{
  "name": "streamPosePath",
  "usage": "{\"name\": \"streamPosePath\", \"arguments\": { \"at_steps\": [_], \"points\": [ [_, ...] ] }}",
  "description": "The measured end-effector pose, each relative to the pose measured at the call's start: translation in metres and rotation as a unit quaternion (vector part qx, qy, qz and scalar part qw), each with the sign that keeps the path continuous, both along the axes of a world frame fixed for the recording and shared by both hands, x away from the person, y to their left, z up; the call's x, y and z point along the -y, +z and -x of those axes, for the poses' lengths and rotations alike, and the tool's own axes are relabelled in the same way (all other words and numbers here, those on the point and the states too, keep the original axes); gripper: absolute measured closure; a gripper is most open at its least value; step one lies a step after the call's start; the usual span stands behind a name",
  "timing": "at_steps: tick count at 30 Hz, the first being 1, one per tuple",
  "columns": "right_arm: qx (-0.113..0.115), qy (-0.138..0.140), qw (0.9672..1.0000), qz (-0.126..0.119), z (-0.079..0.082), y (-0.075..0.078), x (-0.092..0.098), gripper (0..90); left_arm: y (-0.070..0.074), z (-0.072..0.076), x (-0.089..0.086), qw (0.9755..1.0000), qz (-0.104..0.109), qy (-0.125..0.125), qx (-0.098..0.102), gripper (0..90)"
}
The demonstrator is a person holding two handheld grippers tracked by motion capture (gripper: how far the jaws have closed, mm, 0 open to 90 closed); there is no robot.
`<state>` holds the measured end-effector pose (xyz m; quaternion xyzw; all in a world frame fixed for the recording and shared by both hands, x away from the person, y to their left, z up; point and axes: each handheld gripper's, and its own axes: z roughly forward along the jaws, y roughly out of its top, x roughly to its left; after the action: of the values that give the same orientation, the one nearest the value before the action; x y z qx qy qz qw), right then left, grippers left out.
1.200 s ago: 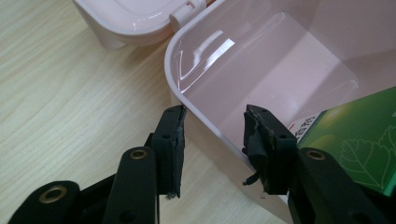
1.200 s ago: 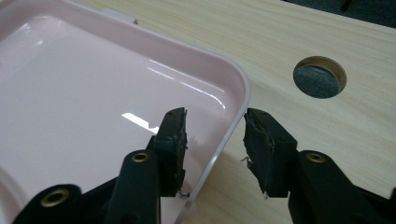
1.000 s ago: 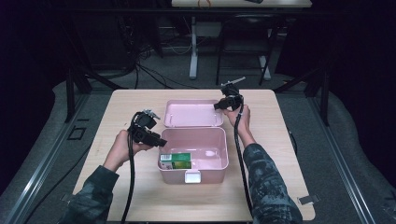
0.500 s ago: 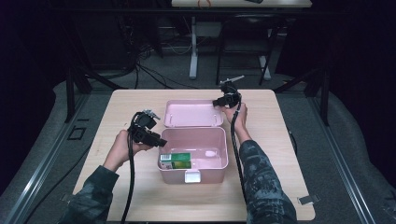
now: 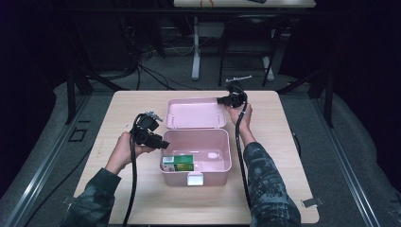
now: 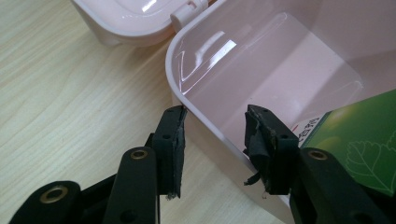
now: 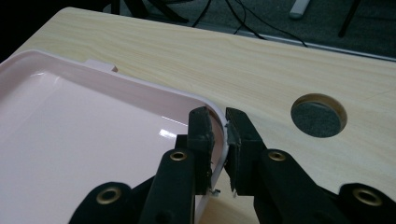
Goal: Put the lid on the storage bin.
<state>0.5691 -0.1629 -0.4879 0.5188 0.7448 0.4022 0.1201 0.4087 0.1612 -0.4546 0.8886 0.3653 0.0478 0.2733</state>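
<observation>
As right tool (image 7: 219, 122) closed, pinching lid rim (image 7: 140, 86) | left tool (image 6: 215, 128) unchanged, straddling box wall (image 6: 205, 123)

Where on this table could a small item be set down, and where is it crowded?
Free: the table right of the box to the edge, the front strip between the sleeves, and the far-left corner beyond the lid. Crowded: the box's left wall at the left gripper, the lid's corner at the right gripper.

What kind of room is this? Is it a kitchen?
Probably not a kitchen: it looks like a lab or workshop. A plain wooden table stands on grey carpet, loose cables trail across the floor behind it, and a metal-legged workbench stands farther back in the dark.
</observation>
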Motion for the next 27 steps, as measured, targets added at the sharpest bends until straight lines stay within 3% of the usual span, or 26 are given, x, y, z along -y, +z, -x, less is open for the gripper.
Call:
{"name": "streamPosePath", "arguments": {
  "at_steps": [11,27],
  "points": [
    [0.05,0.001,0.9987,0.004,0.015,0.021,0.01,82.2,-0.001,0.0,0.003,1.0,-0.003,0.004,0.006,59.1],
    [0.095,0.015,0.9949,0.031,0.028,0.039,0.015,83.1,-0.003,0.001,0.007,0.9999,-0.005,0.011,0.009,59.7]
  ]
}}
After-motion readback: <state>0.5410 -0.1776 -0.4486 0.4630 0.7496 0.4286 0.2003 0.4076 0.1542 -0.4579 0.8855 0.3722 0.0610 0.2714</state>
